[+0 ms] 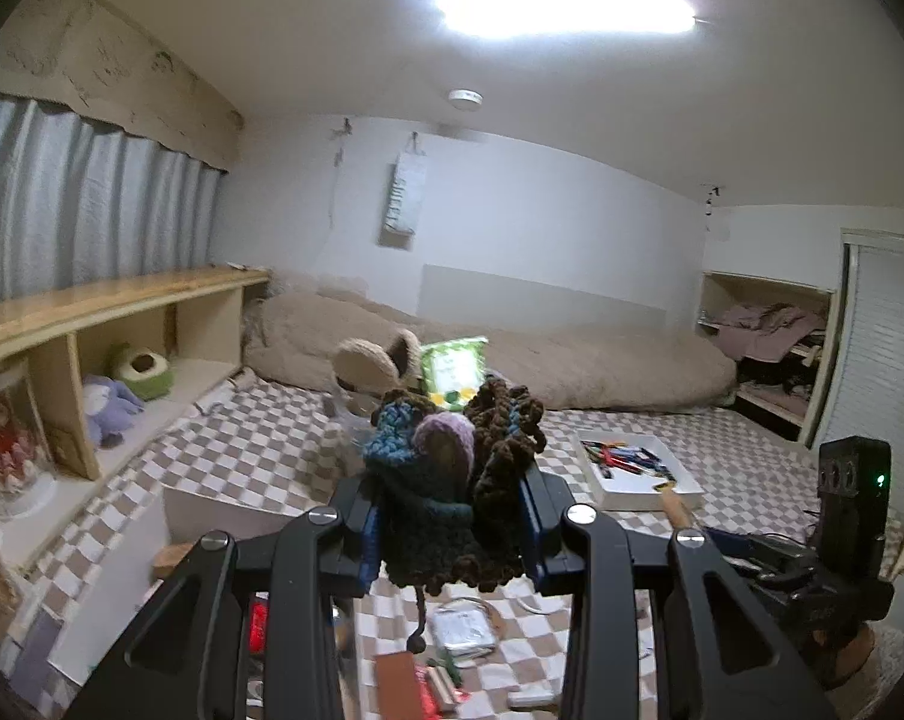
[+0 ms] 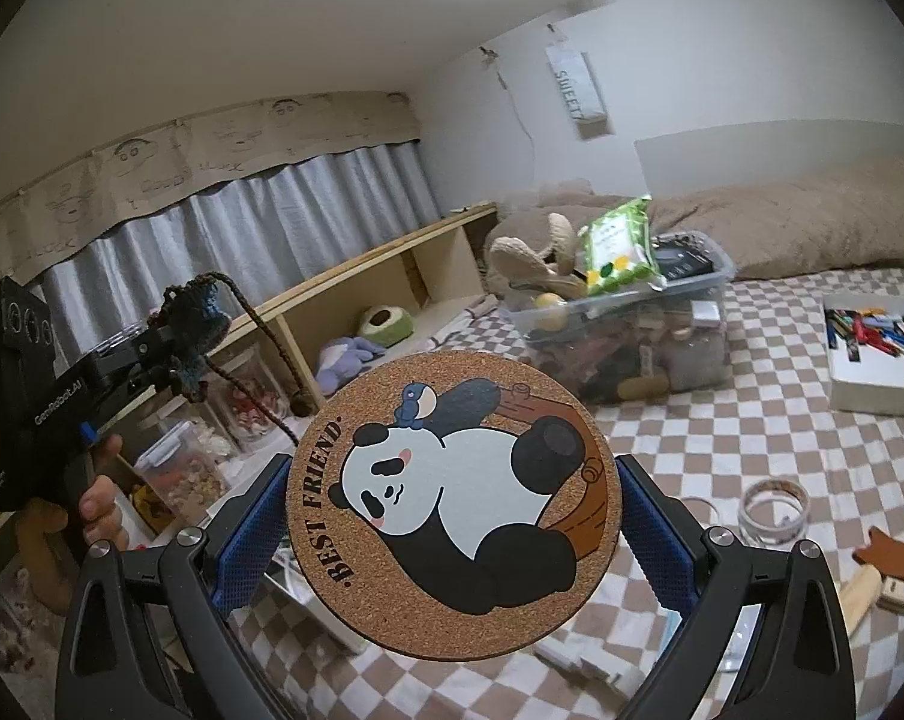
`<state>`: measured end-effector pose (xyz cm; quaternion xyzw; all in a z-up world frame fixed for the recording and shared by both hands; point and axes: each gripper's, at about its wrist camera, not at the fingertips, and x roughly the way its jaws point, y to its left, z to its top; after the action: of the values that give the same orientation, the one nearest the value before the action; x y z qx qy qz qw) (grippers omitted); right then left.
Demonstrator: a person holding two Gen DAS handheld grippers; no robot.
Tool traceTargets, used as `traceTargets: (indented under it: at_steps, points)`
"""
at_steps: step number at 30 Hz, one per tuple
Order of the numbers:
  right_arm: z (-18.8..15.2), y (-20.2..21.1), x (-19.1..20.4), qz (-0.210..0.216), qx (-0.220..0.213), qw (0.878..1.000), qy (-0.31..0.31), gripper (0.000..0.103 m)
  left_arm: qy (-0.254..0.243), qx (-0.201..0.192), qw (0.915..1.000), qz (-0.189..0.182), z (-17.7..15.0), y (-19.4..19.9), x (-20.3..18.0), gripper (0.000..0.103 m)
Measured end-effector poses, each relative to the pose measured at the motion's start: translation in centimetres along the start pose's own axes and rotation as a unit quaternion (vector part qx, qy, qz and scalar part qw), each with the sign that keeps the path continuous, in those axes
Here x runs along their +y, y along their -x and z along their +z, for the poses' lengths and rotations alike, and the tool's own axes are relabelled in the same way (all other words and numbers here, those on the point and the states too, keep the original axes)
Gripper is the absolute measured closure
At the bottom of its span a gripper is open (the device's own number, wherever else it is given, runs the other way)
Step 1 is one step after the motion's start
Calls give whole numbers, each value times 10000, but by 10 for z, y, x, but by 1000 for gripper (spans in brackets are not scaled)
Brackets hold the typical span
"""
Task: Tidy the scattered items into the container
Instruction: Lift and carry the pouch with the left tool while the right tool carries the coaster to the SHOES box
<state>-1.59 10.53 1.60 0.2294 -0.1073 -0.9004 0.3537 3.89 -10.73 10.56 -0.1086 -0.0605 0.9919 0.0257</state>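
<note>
Checkered bedding (image 2: 721,450) spans the room, clear storage bin (image 2: 691,324) near a tan duvet. Left gripper (image 1: 452,516), held about level above it, clamps a crocheted pouch (image 1: 452,480). Right gripper (image 2: 452,510), raised, pinches a panda cork coaster (image 2: 452,504) by its edges.

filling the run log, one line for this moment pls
left gripper shut on crochet pouch | right gripper shut on cork coaster | bin ahead

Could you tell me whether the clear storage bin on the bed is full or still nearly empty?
Full: the clear storage bin is heaped, with a green packet and plush toy above its rim.
</note>
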Motion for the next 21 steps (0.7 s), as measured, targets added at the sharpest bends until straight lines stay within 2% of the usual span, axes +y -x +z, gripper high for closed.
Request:
traceTargets:
  at_steps: [4,10,21]
  points:
    - [8,-12,9,128,44,9999,63,3,-176,-63,9994,279,3,8,11,67]
    - [12,-31,31,382,143,9990,169,3,-189,-152,9961,844,-1,18,41,67]
    - [11,-70,64,749,408,9957,370,3,217,-5,9856,1674,-27,24,109,67]
